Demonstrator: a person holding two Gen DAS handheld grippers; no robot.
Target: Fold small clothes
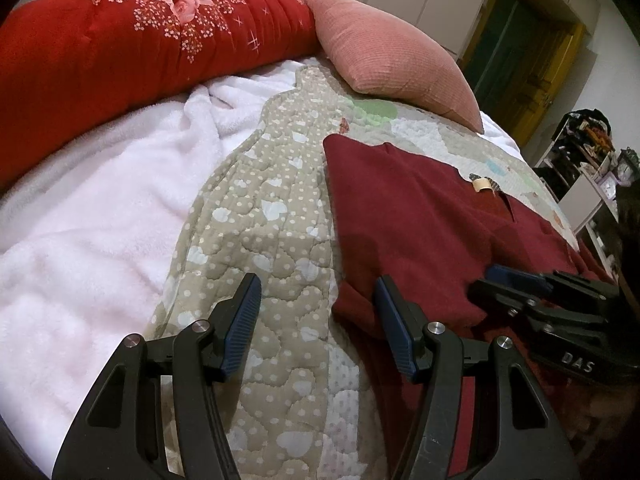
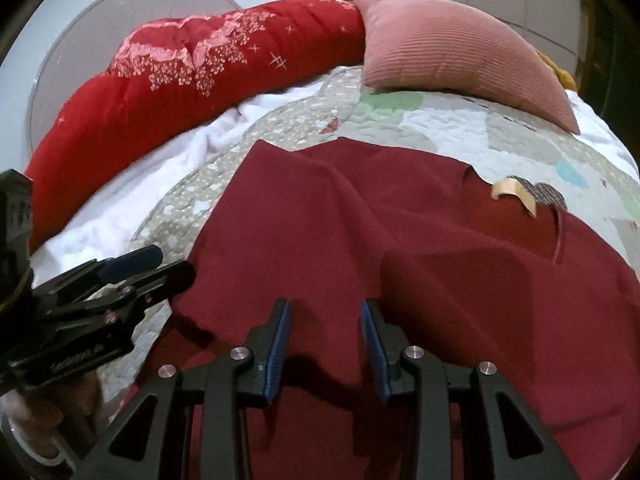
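Garment [image 2: 400, 248] lower hem out of frame

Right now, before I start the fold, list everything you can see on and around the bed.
Garment: one, dark red, spread on the quilt, partly rumpled, neck opening toward the right.
Neck label: one, beige, at the garment's neck opening.
Quilt: one, beige with pale patches, covering the bed.
Blanket: one, white and fluffy, left of the quilt.
Comforter: one, bright red with pink flowers, bunched along the far left.
Pillow: one, pink and ribbed, at the far end of the bed.
Shelving: one cluttered unit, far right, contents unclear.
Left gripper: open, above the garment's left edge.
Right gripper: open, over the garment.
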